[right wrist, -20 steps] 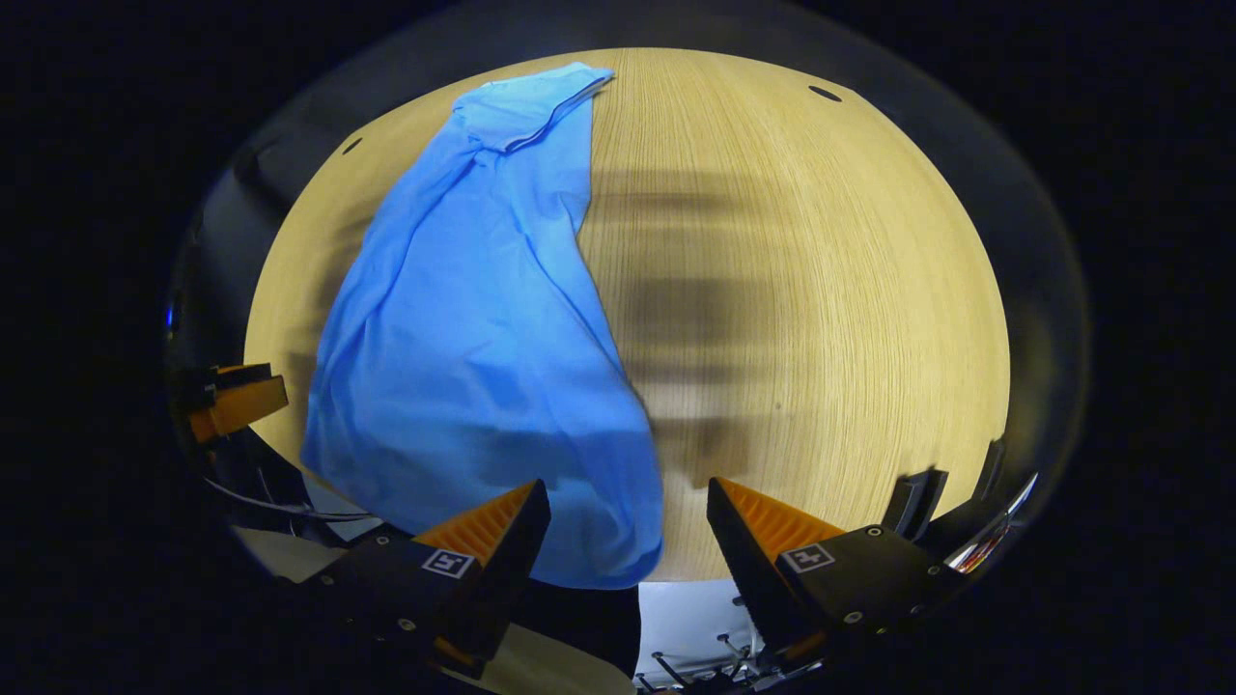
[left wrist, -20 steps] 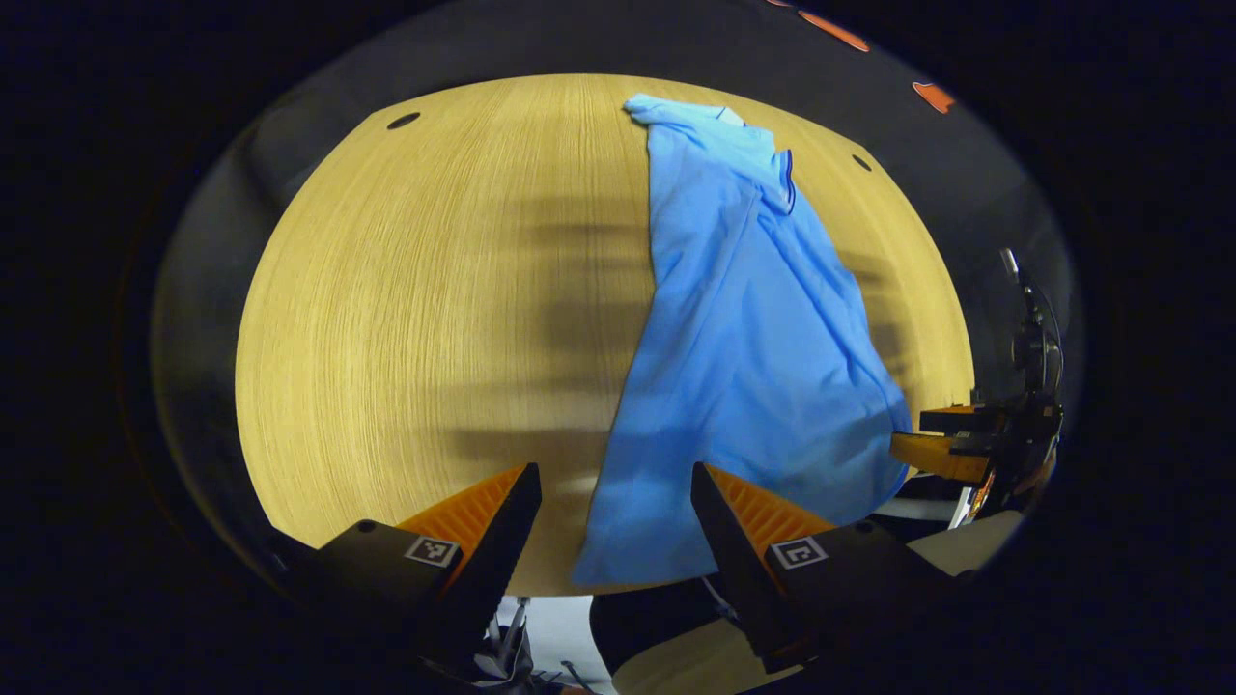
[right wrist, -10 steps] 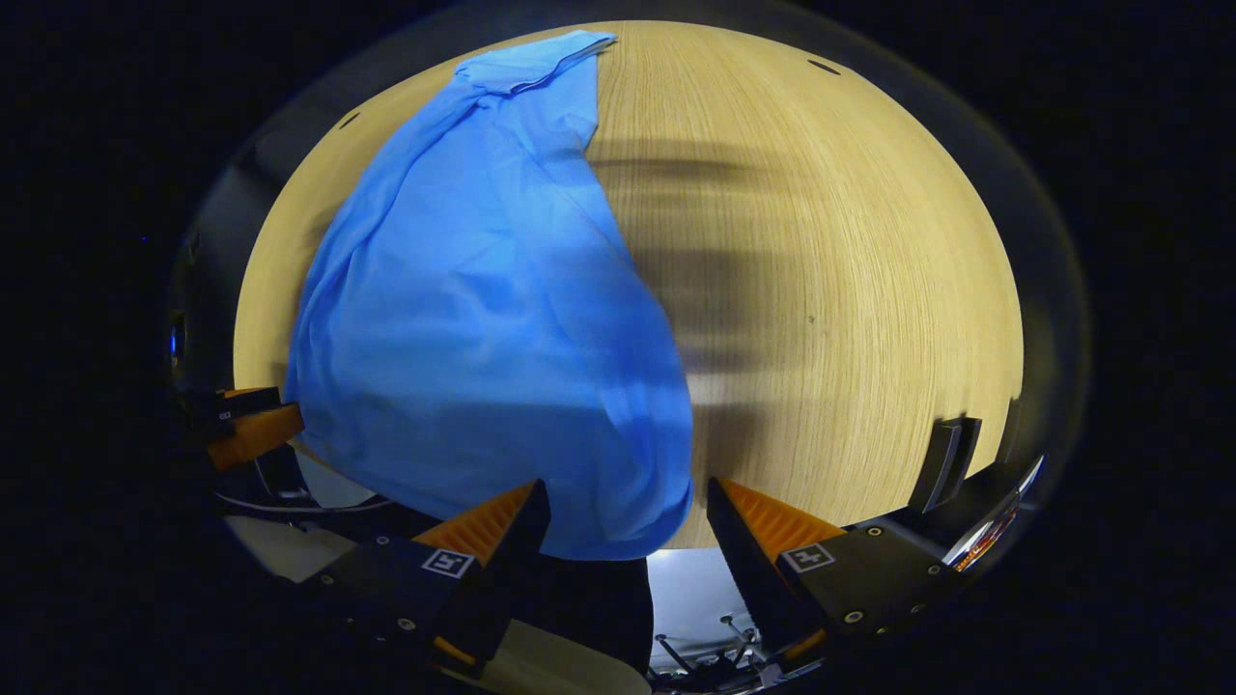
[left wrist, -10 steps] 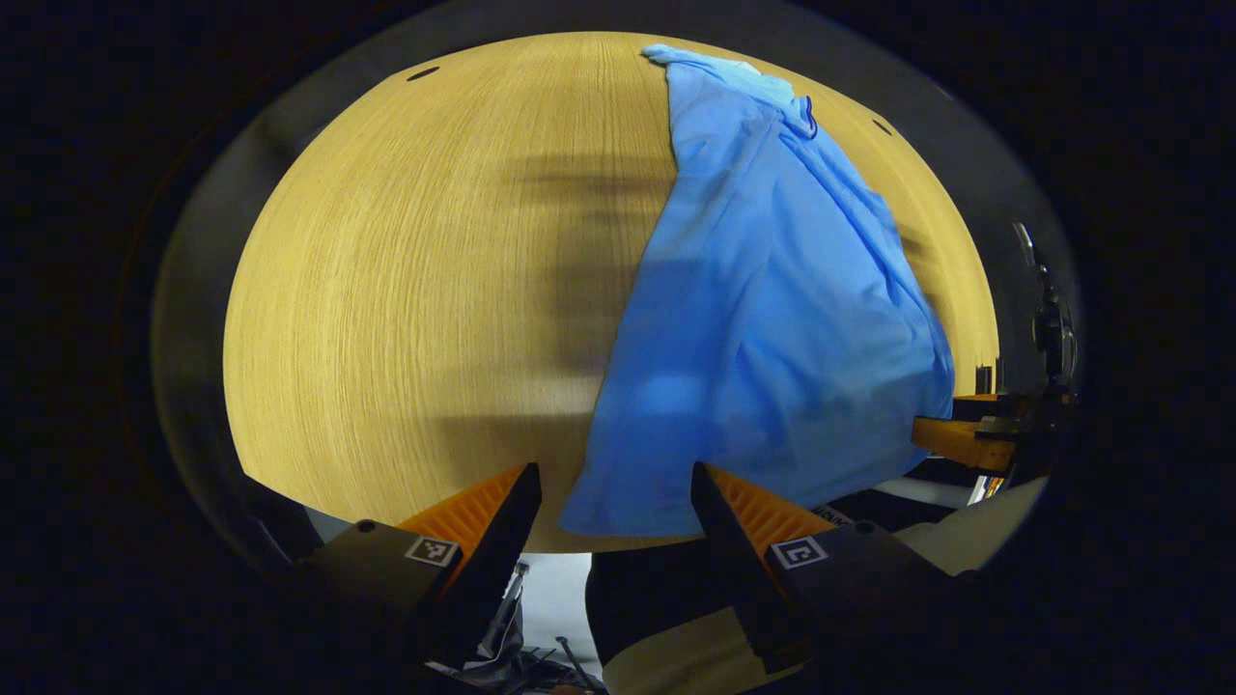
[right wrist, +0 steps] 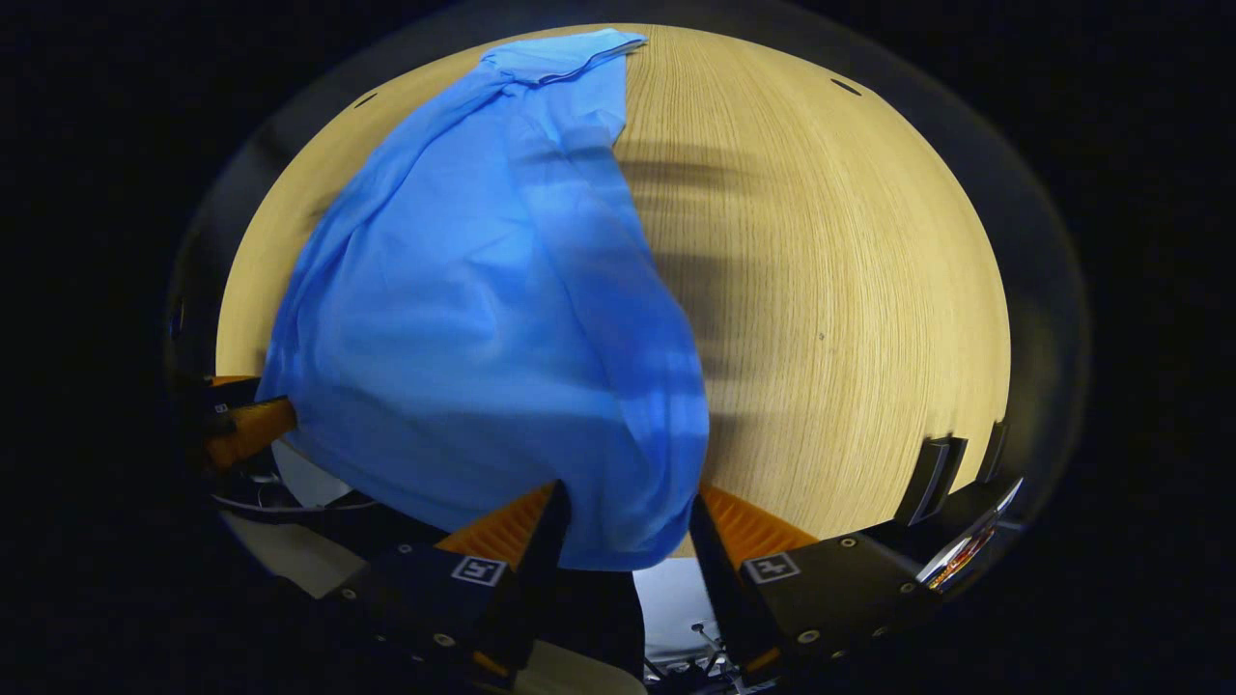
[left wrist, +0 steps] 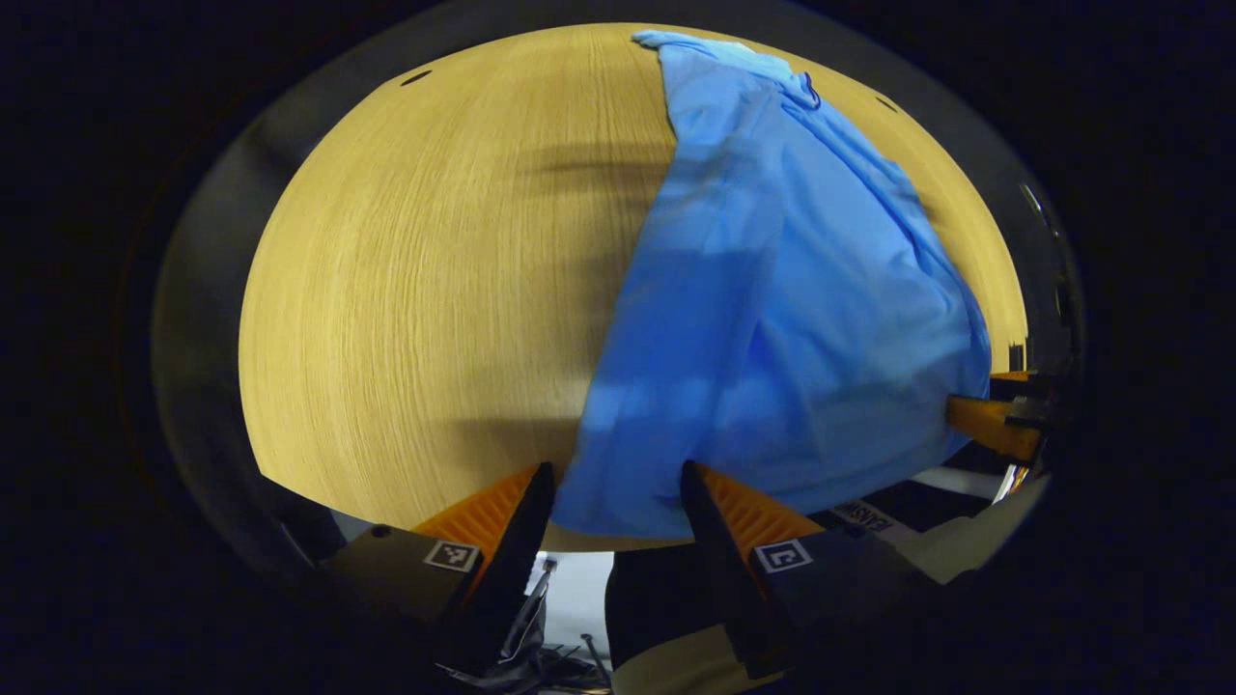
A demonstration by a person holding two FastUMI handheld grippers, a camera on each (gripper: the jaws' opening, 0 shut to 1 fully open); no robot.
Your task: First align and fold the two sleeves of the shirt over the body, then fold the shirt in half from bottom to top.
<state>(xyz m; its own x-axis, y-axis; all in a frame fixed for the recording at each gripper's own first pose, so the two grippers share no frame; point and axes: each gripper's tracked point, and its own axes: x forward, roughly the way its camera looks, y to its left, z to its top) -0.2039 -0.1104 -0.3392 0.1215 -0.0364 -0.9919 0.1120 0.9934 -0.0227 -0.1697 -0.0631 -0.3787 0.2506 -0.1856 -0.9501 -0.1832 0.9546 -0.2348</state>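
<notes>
A light blue polo shirt [left wrist: 782, 280] lies lengthwise on the pale wooden table [left wrist: 415, 290], collar at the far end and sleeves folded in over the body. Its near hem hangs at the table's front edge. My left gripper [left wrist: 613, 473] is open, with the hem's left corner between its fingers. In the right gripper view the shirt [right wrist: 483, 290] spreads left of centre. My right gripper [right wrist: 626, 497] is open too, with the hem's right corner hanging between its fingers. Each view shows the other gripper at the shirt's far side: the right gripper [left wrist: 995, 425] and the left gripper [right wrist: 241, 425].
The table [right wrist: 850, 290] stretches bare beside the shirt on each outer side. Small dark holes [left wrist: 416, 77] [right wrist: 846, 87] mark its far corners. Dark upright pieces [right wrist: 932, 478] stand at the front right edge. Below the front edge lie floor and cables.
Both grippers have moved in on the near hem and their fingers have narrowed around its corners. The shirt looks larger and its hem has bunched slightly toward me.
</notes>
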